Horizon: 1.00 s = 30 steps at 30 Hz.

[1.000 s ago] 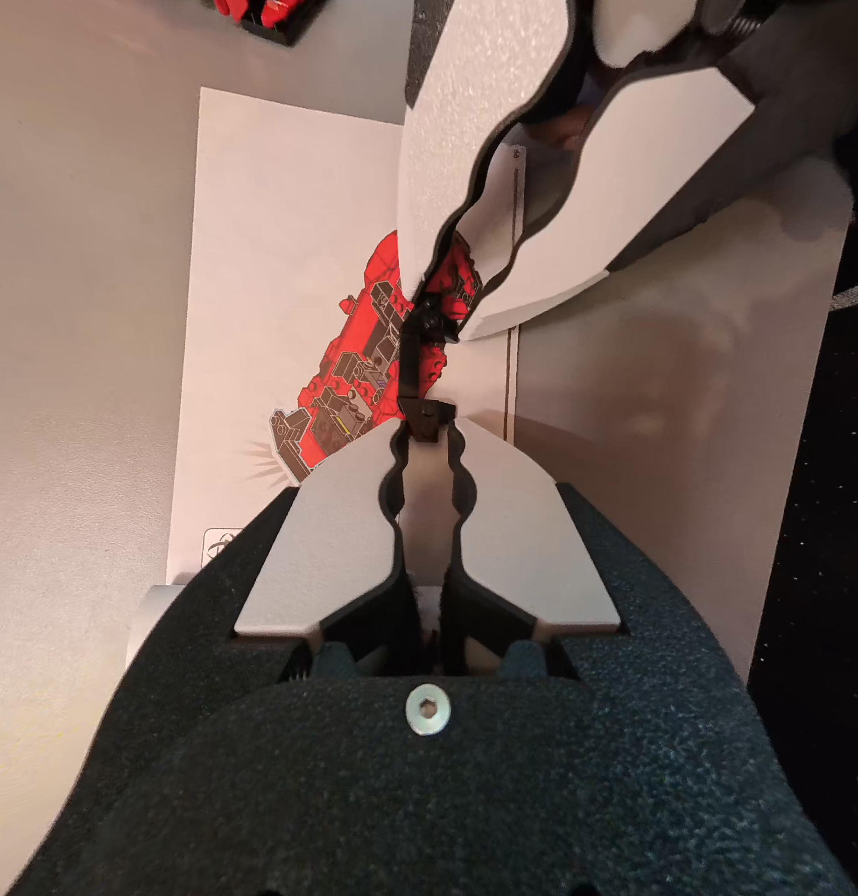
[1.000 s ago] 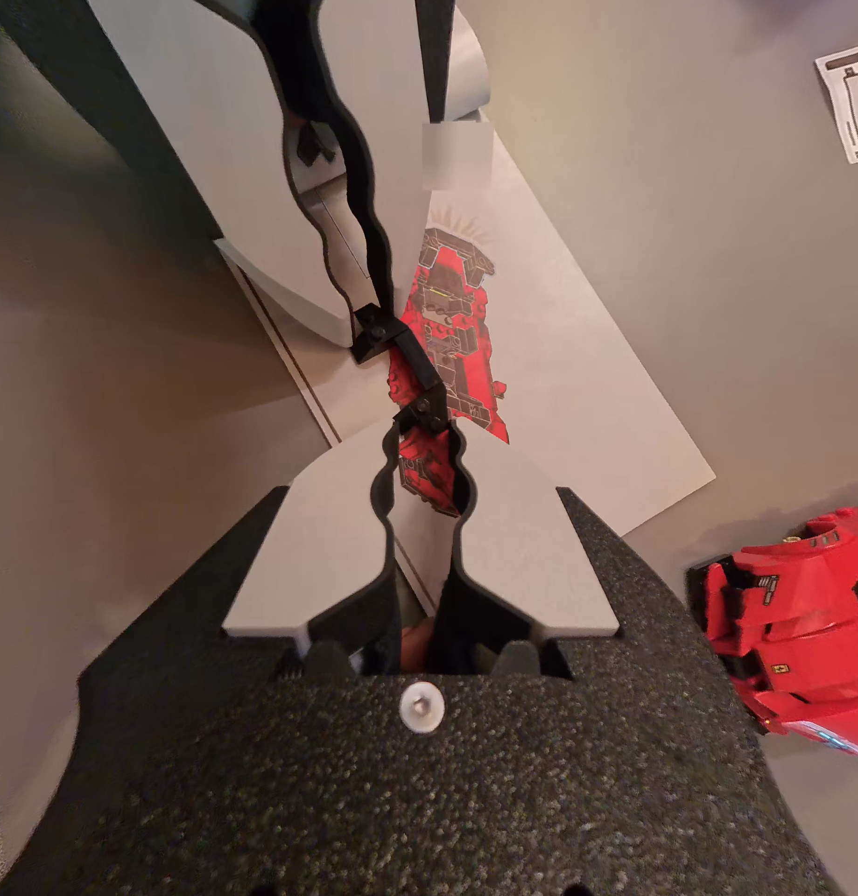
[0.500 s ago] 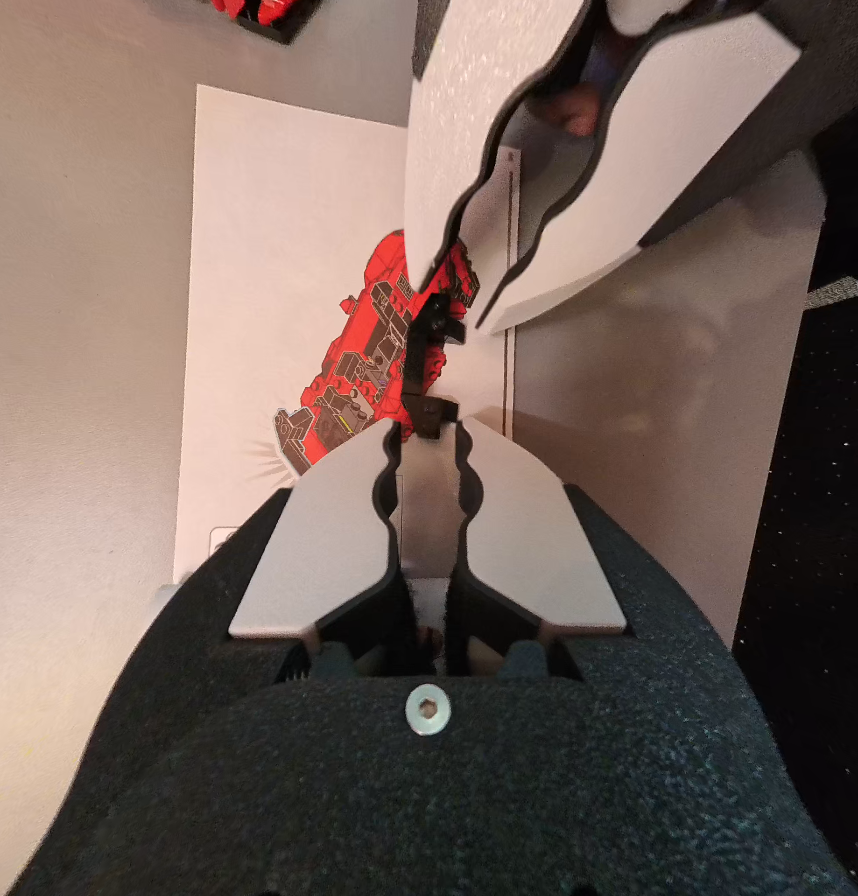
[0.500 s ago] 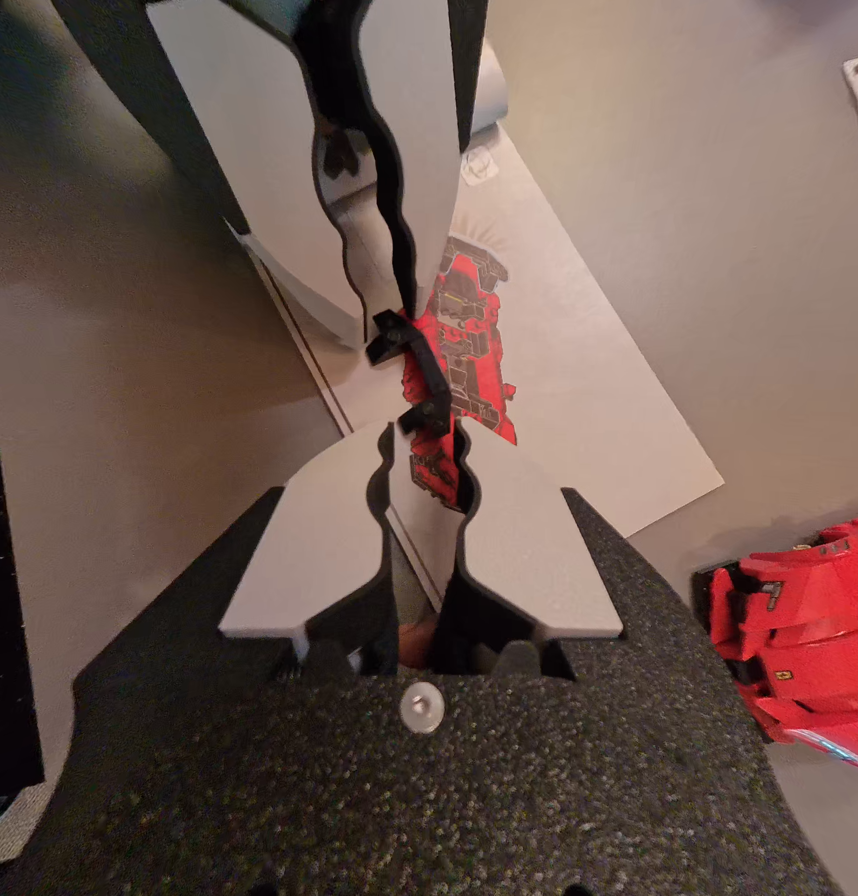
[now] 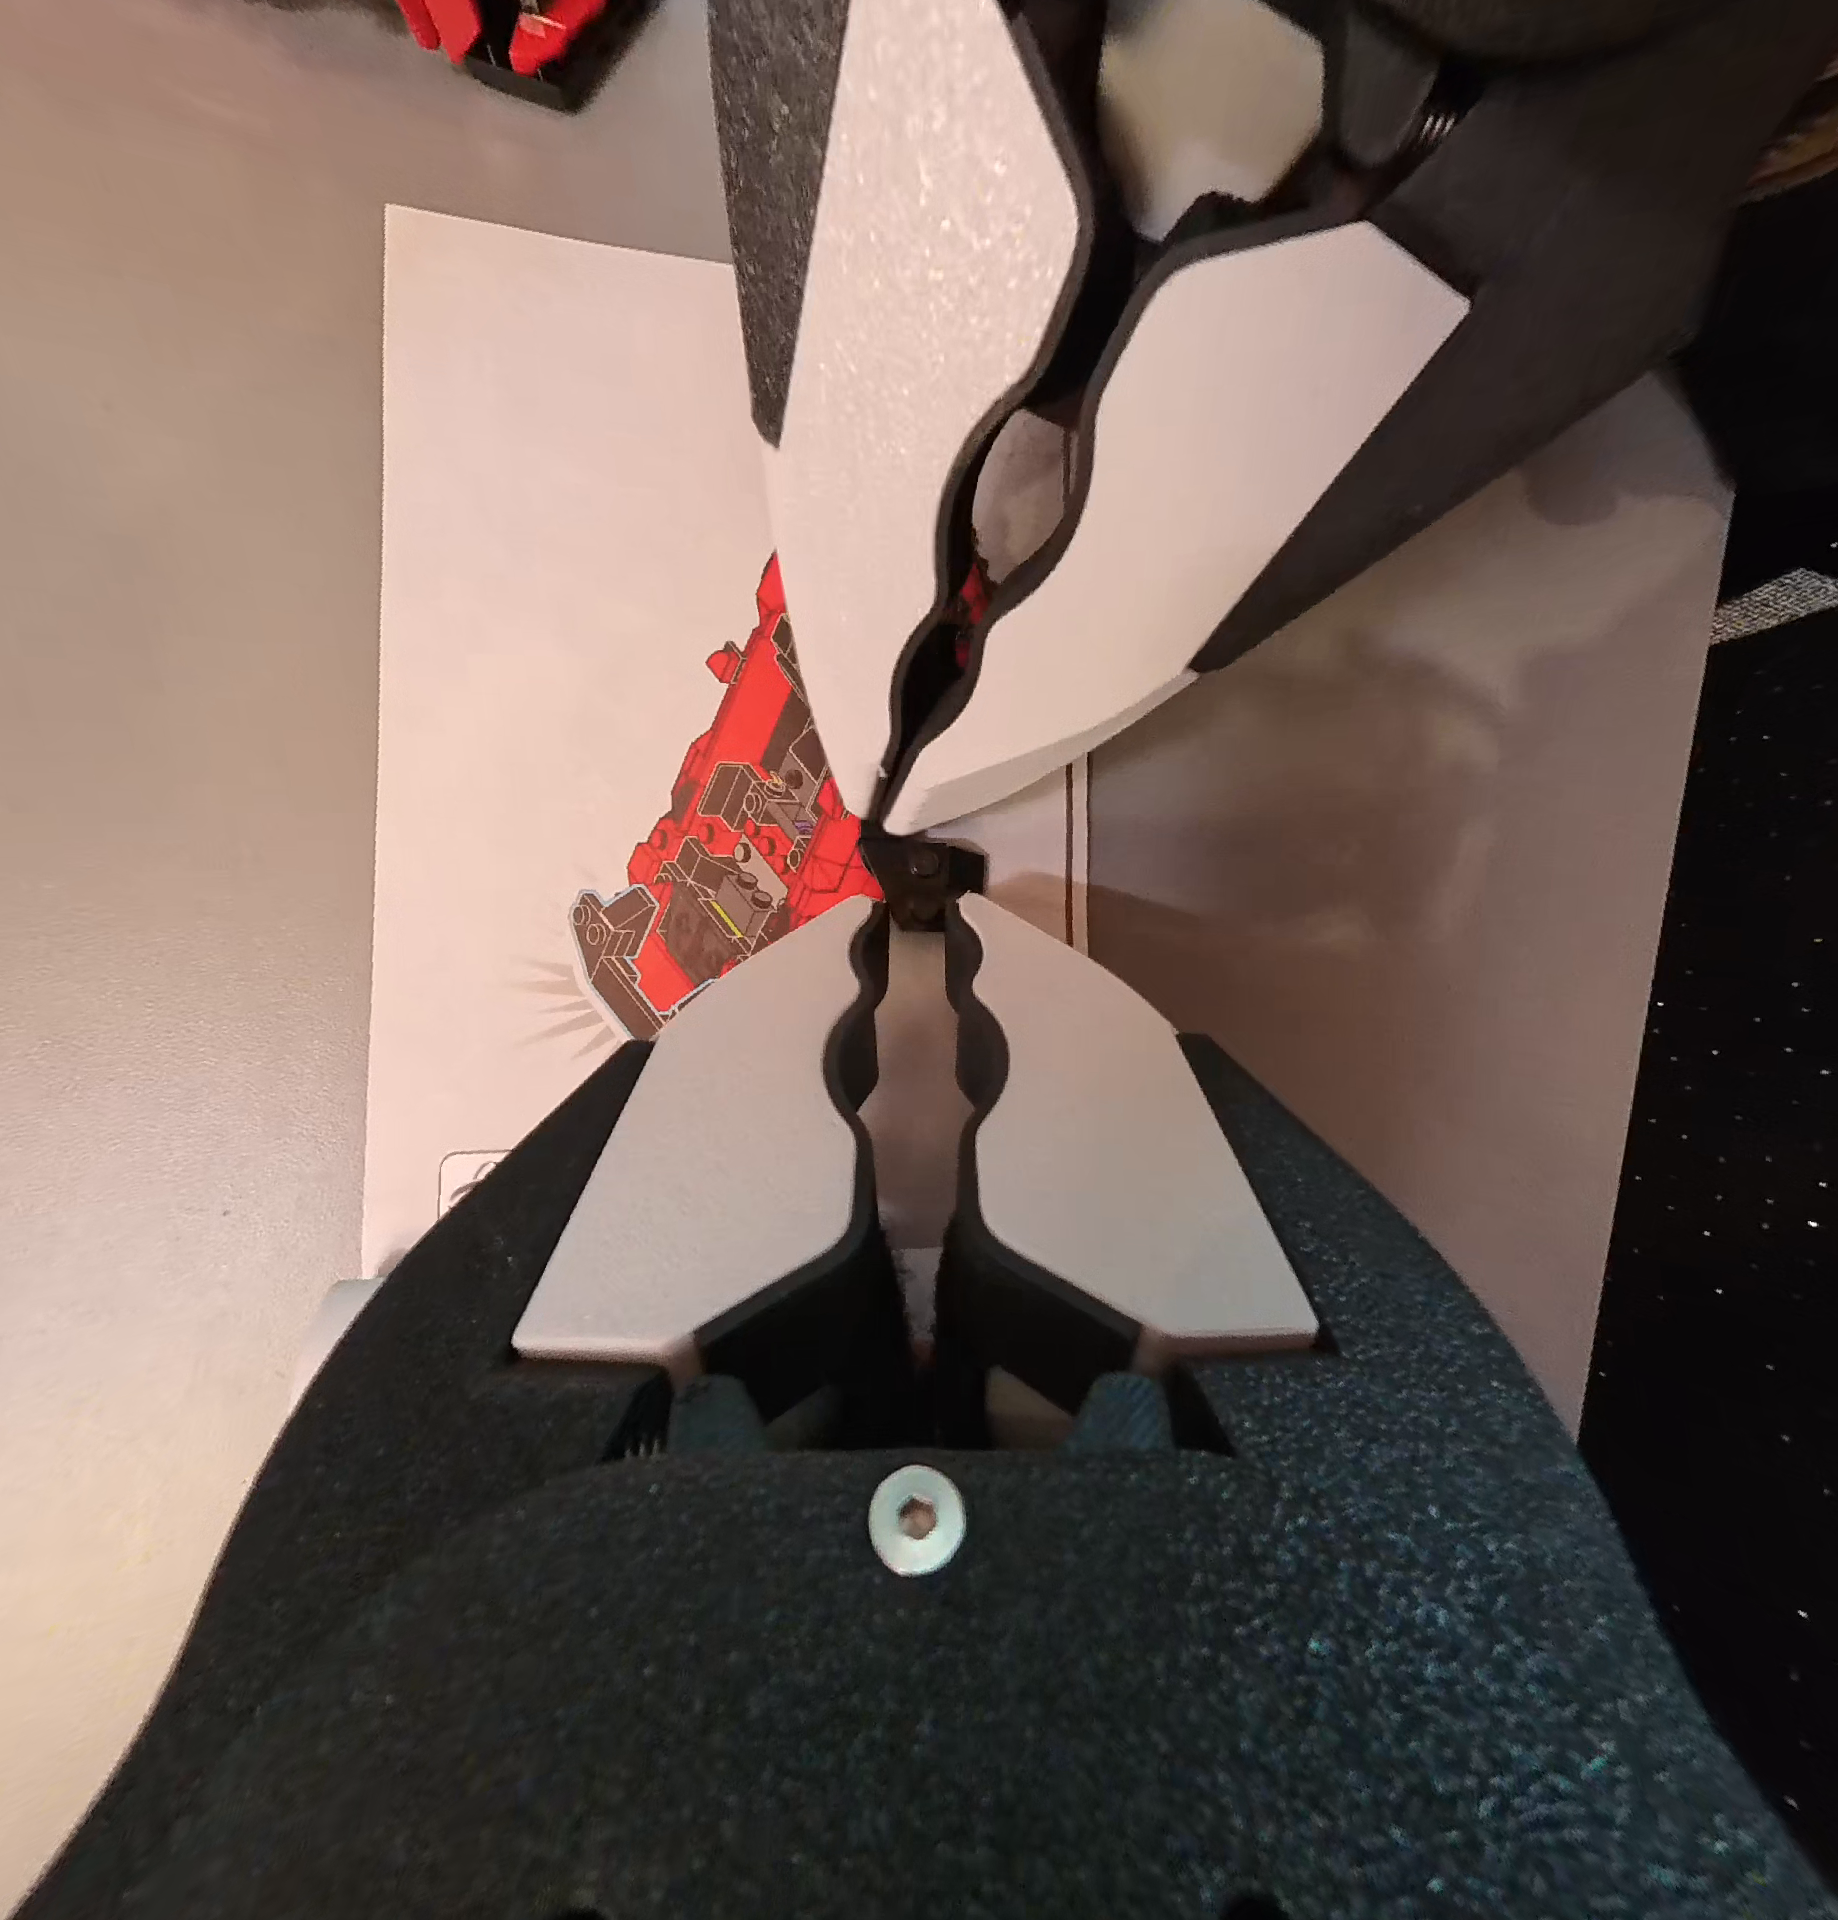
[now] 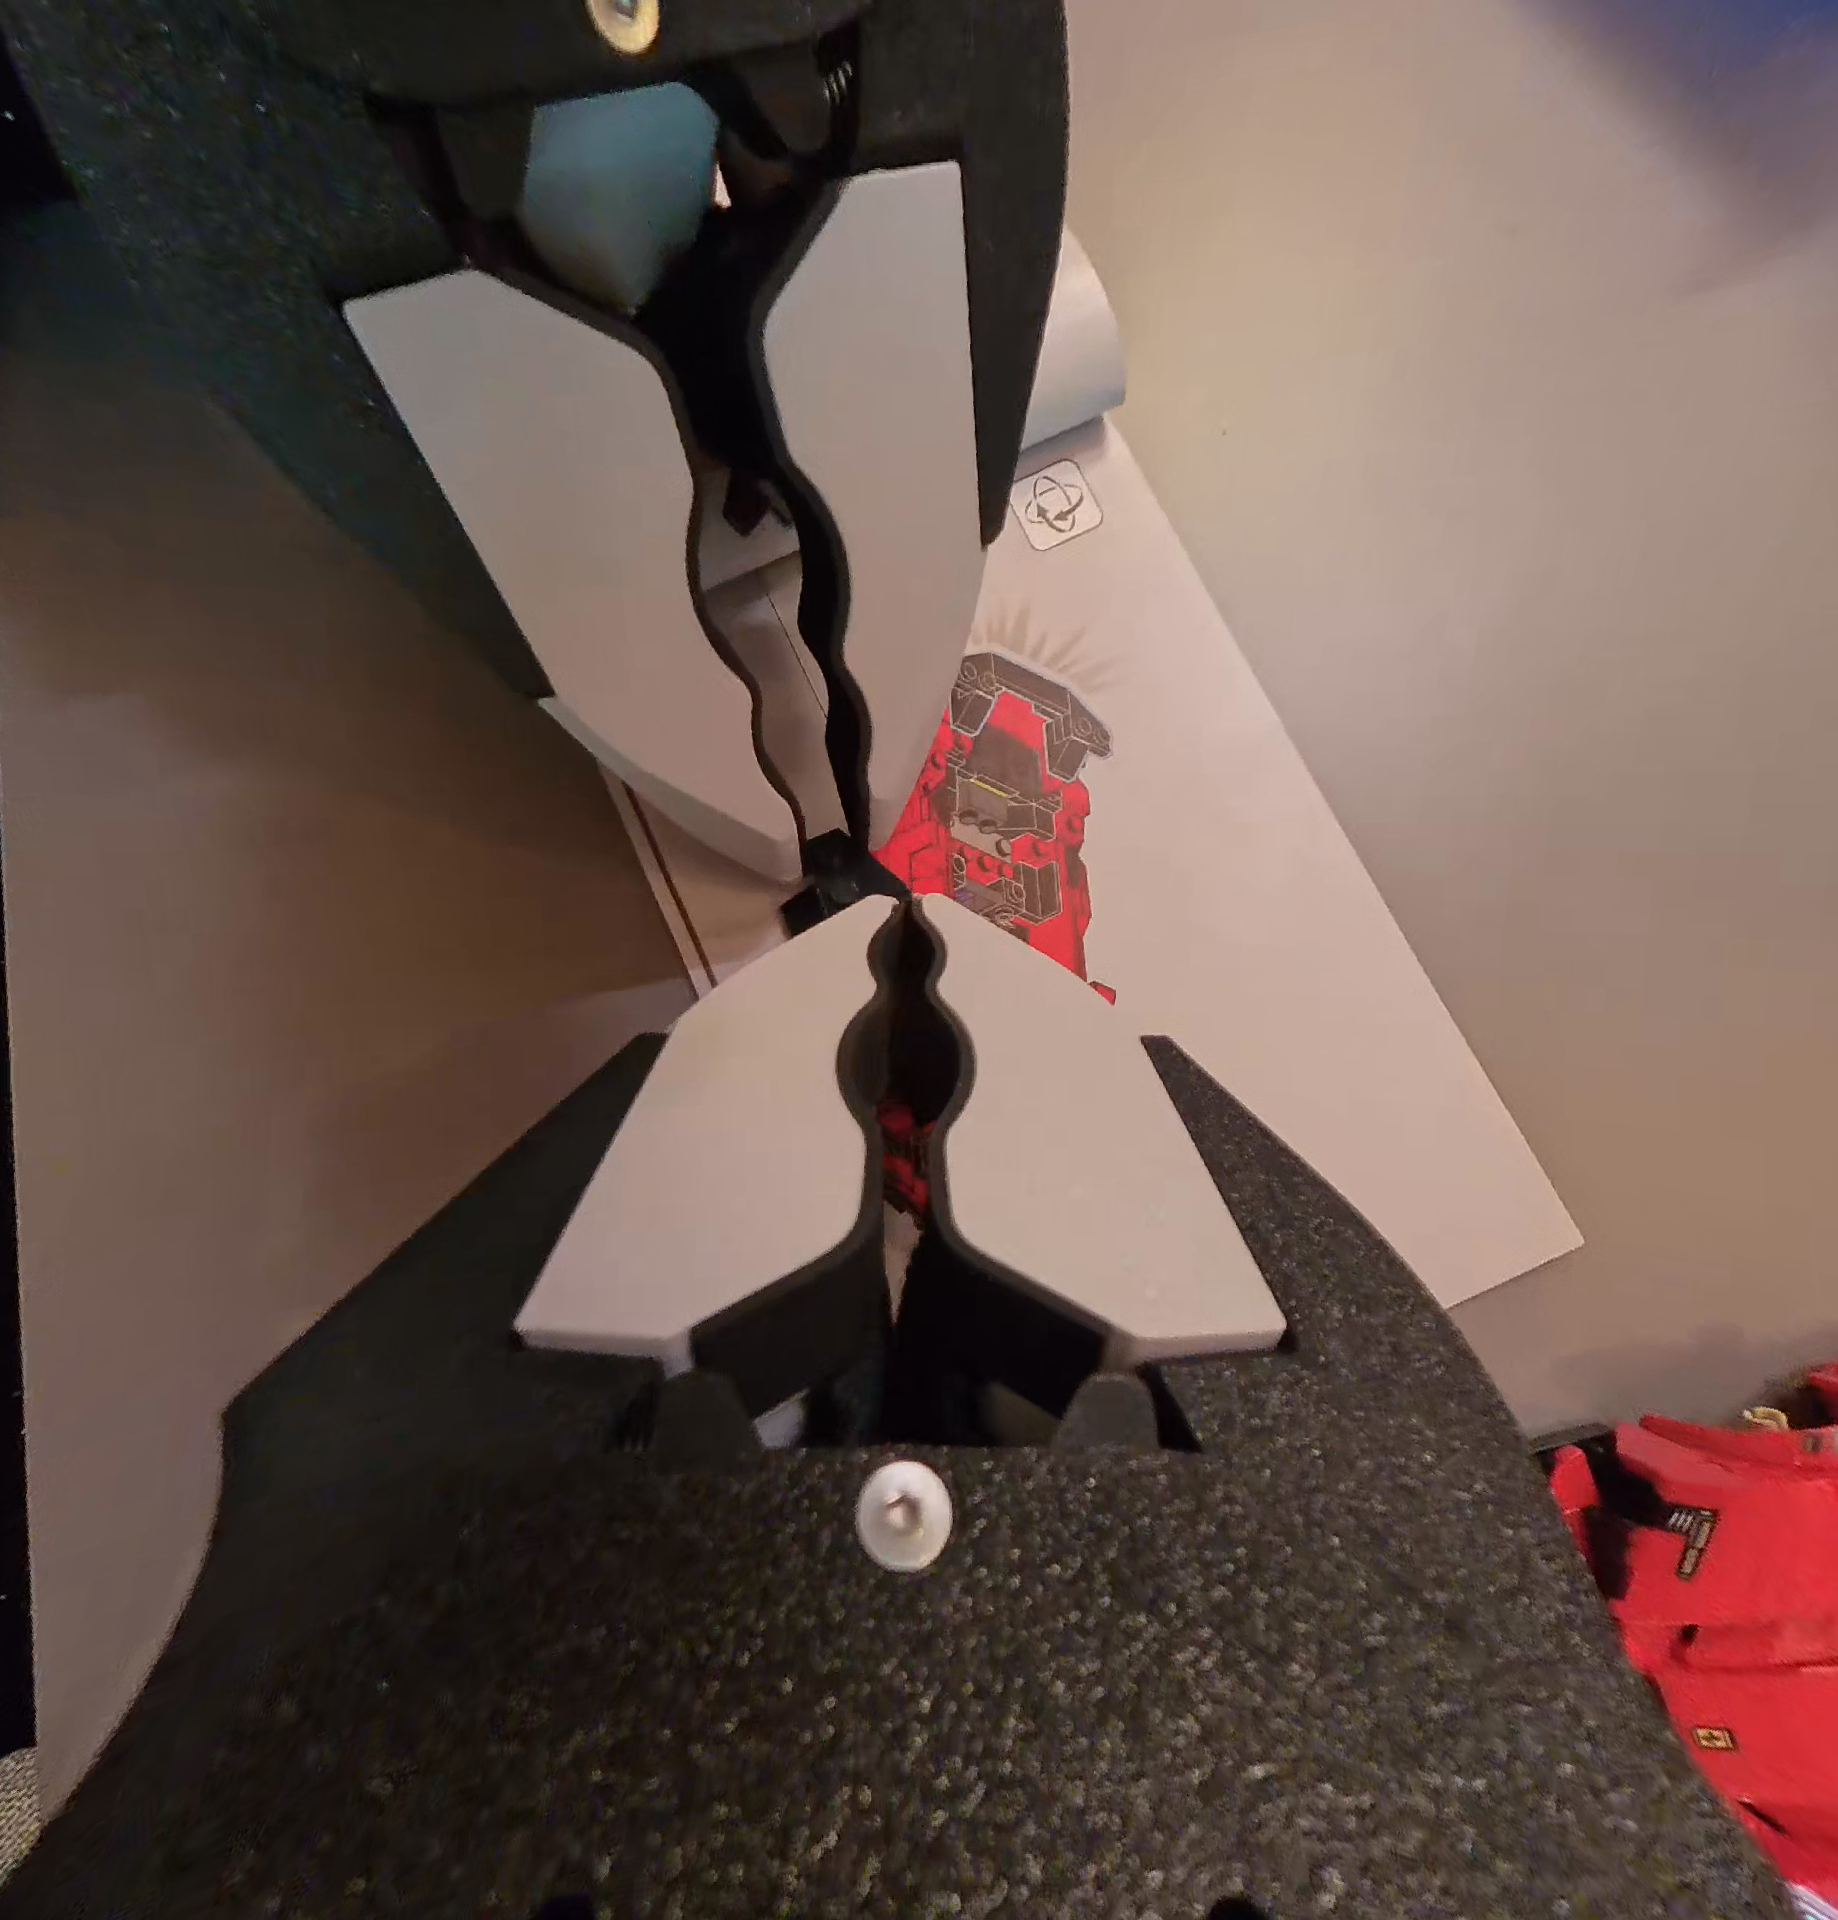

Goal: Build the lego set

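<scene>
The left claw (image 5: 910, 909) pinches the small black lego piece (image 5: 920, 873) above the instruction sheet (image 5: 541, 582). The piece looked long a moment ago; now it is folded short. The right claw (image 6: 907, 906) has moved in, tips closed against it, so the joining seems close. Only the right view shows the red car (image 6: 1746, 1600) on the surface (image 6: 1517, 416).

Right gripper (image 6: 907, 906) fingers nearly closed, tips meeting left gripper (image 6: 830, 831) tip-to-tip over small black piece (image 6: 827, 871). Instruction sheet (image 6: 1258, 997) beneath on worktop (image 6: 1517, 468); red lego car (image 6: 1746, 1600) lower right.
</scene>
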Tool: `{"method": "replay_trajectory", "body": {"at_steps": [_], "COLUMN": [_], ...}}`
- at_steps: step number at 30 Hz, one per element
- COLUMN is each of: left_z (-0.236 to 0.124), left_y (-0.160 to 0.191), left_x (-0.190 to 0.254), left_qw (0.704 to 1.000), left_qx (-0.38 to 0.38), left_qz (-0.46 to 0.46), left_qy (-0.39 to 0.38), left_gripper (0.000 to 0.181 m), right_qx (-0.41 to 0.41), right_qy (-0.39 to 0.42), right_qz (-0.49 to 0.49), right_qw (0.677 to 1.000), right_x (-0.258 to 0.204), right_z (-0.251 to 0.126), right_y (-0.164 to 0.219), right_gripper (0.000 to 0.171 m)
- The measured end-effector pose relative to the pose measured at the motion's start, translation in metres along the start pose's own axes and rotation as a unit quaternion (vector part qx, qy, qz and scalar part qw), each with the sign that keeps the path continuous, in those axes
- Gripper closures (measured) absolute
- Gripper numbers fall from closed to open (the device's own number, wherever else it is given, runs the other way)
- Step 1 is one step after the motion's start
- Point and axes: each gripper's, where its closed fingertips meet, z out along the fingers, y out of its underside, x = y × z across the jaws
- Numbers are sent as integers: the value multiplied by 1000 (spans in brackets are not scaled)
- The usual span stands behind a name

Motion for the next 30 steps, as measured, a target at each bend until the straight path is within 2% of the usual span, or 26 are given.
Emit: {"method": "replay_trajectory", "body": {"at_steps": [8,13,14,15,22,24,30], "left_z": [0,0,0,0,1,2,4], "left_y": [0,-1,0,1,1,1,3], "left_x": [-1,2,2,2,3,4,5], "left_qw": [1000,1000,1000,999,998,998,998], "left_qx": [-4,-1,-3,-5,-1,0,-3], "left_qz": [8,24,28,31,60,67,64], "left_qy": [-6,-7,-10,-11,-19,-22,-15], "left_gripper": [171,171,171,171,171,171,166], "right_qx": [5,47,44,37,1,-10,1], "right_qy": [-12,-9,-10,-15,-31,-32,-19], "right_qz": [-10,3,6,5,12,6,-25], "right_qw": [1000,999,999,999,999,999,1000], "right_x": [-4,0,1,0,-4,-6,-5], "right_z": [2,-13,-17,-20,-18,-14,-10], "right_y": [0,-4,-2,2,23,25,22], "right_gripper": [171,171,153,148,133,133,151]}}
